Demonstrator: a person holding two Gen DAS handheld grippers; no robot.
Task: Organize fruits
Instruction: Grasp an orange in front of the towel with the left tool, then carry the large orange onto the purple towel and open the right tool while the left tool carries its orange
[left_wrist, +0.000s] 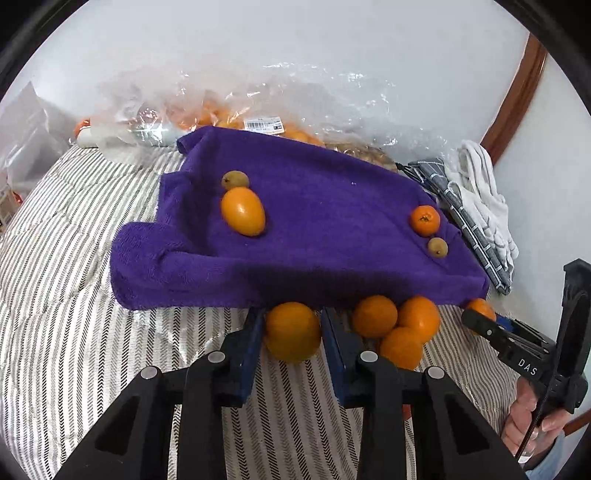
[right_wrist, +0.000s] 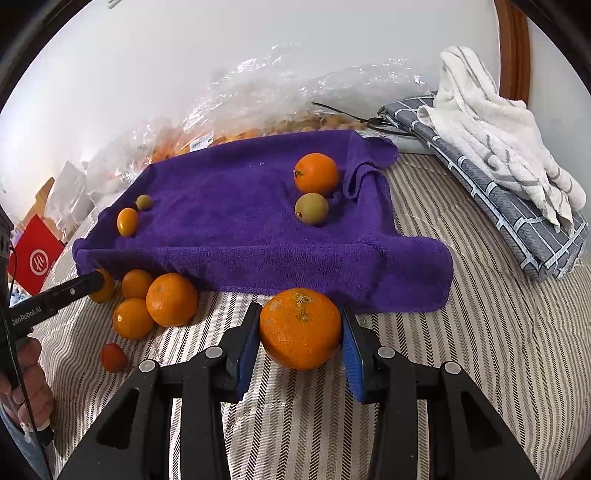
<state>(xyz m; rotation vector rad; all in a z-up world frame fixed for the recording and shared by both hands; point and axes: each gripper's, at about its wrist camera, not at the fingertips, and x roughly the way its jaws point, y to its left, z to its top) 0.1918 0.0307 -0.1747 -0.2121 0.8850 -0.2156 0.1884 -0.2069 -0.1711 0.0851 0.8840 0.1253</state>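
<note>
In the left wrist view my left gripper (left_wrist: 292, 318) is shut on an orange (left_wrist: 291, 336), blue pads against both its sides, at the front edge of a purple towel (left_wrist: 314, 221). Three more oranges (left_wrist: 402, 347) are piled just to its right. In the right wrist view my right gripper (right_wrist: 300, 314) is shut on a larger orange (right_wrist: 300, 332) by the same towel (right_wrist: 240, 229). On the towel lie a mandarin (right_wrist: 316, 173), a greenish-brown fruit (right_wrist: 311, 208), an oval orange fruit (right_wrist: 127, 221) and a small green one (right_wrist: 143, 202).
A striped bedspread (right_wrist: 461, 350) lies under everything. Clear plastic bags of fruit (left_wrist: 258, 122) sit against the wall behind. A folded grey cloth (right_wrist: 517, 229) with a white towel (right_wrist: 491, 136) lies at the right. A small red fruit (right_wrist: 113, 357) and a red box (right_wrist: 35, 260) are at the left.
</note>
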